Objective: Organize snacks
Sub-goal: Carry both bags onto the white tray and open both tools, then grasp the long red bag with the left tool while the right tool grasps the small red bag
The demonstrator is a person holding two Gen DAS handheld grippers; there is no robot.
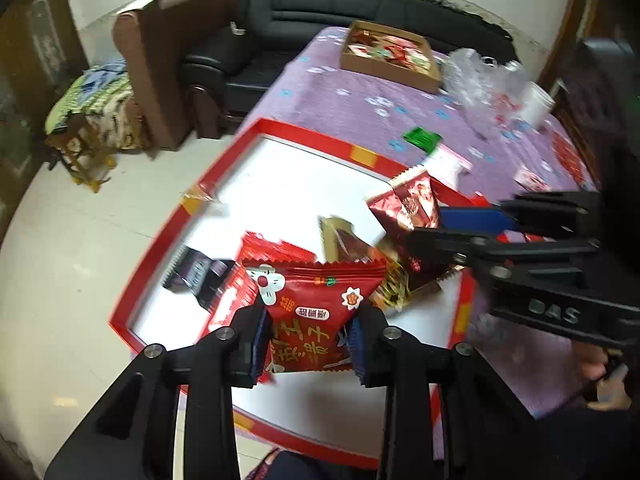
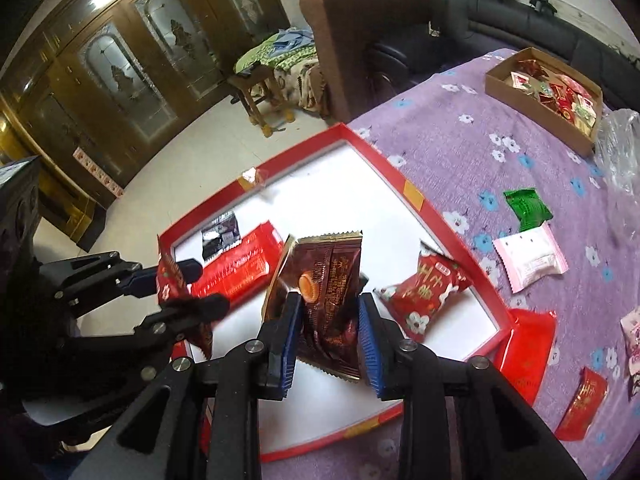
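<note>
I have one packet in each gripper, both hanging over the red-rimmed tray (image 2: pixel 420 200) that fills the middle of each frame. My left gripper (image 1: pixel 308 344) is pinched narrow on a red snack packet (image 1: pixel 316 312) with a cartoon face, low in the left wrist frame. My right gripper (image 2: pixel 328 332) is clamped on a dark brown packet (image 2: pixel 324 300) at the bottom centre of its own frame. I judge this the dropping-in step: next, each pair of jaws has to part over bare white tray floor, clear of what already lies there.

In the tray I count three packets: a long red one (image 2: pixel 236 272), a small black-and-white one (image 2: pixel 220 236) above it, and a red flowered one (image 2: pixel 424 300) toward the right rim. Loose on the purple flowered cloth (image 2: pixel 440 140) at the right I count one green packet (image 2: pixel 528 208), one pink-white packet (image 2: pixel 532 264), one red packet (image 2: pixel 584 404) at lower right, and possibly another cut off at the edge. One cardboard box (image 2: pixel 536 100) of sweets sits upper right.
</note>
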